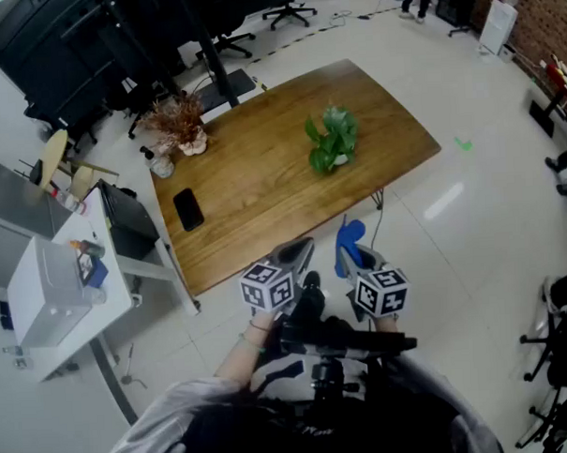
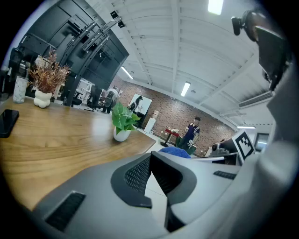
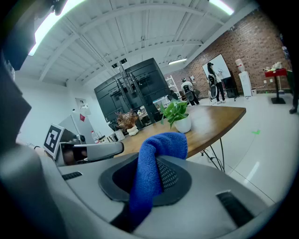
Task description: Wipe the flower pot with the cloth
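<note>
A green plant (image 1: 332,142) in a small white flower pot (image 2: 121,135) stands on the far right part of the wooden table (image 1: 262,175). The pot (image 3: 182,124) also shows in the right gripper view, well ahead of the jaws. My right gripper (image 3: 156,161) is shut on a blue cloth (image 3: 152,163), which bulges up out of the jaws. It hangs off the table's near edge (image 1: 352,246). My left gripper (image 2: 152,158) is beside it, shut and holding nothing, just at the near edge (image 1: 299,256). Both are far from the pot.
A dried plant in a white vase (image 1: 181,127) and a clear bottle (image 1: 161,163) stand at the table's far left corner. A black phone (image 1: 188,209) lies on the left side. White cabinets (image 1: 61,287) stand to the left, office chairs (image 1: 288,9) behind.
</note>
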`<control>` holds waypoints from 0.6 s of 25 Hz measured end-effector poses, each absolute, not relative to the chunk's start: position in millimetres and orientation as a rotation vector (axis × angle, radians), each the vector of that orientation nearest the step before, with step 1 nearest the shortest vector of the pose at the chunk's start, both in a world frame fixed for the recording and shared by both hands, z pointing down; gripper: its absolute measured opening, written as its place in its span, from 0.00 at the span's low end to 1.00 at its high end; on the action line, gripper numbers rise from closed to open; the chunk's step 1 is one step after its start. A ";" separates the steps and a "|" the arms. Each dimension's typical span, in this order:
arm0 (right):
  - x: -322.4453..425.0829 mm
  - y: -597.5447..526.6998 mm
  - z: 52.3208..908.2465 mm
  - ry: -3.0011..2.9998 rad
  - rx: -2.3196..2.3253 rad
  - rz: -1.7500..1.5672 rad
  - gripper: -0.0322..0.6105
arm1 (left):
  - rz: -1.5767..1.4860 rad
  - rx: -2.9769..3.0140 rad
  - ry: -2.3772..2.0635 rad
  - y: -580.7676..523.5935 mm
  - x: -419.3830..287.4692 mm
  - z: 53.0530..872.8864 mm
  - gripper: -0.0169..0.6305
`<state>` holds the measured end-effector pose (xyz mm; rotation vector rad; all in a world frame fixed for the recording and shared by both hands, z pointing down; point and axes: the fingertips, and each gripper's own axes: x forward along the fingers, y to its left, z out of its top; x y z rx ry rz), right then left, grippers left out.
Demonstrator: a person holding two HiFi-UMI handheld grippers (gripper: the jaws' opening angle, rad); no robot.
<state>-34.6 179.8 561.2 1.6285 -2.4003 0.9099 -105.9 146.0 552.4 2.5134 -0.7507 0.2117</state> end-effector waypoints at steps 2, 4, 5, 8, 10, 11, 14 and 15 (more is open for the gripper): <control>-30.8 164.7 564.1 -2.392 1.627 0.917 0.14 | 0.219 2.508 -0.757 128.1 -103.6 556.4 0.03; -25.3 149.3 566.5 -2.376 1.634 0.923 0.14 | 0.226 2.501 -0.759 107.5 -100.0 560.1 0.03; -21.8 141.2 566.9 -2.365 1.641 0.924 0.14 | 0.229 2.498 -0.758 95.9 -97.5 561.9 0.03; -9.9 113.7 565.7 -2.333 1.681 0.927 0.14 | 0.240 2.501 -0.742 58.4 -88.5 564.9 0.03; -1.9 95.9 564.6 -2.311 1.713 0.931 0.14 | 0.244 2.505 -0.721 35.9 -81.5 565.1 0.03; 2.1 87.7 564.0 -2.298 1.729 0.931 0.14 | 0.244 2.506 -0.707 26.2 -77.8 565.3 0.03; 12.9 65.3 562.4 -2.259 1.779 0.921 0.14 | 0.249 2.506 -0.661 2.7 -68.2 569.8 0.03; 16.2 59.6 561.6 -2.246 1.794 0.912 0.14 | 0.252 2.504 -0.647 -3.5 -65.8 572.6 0.03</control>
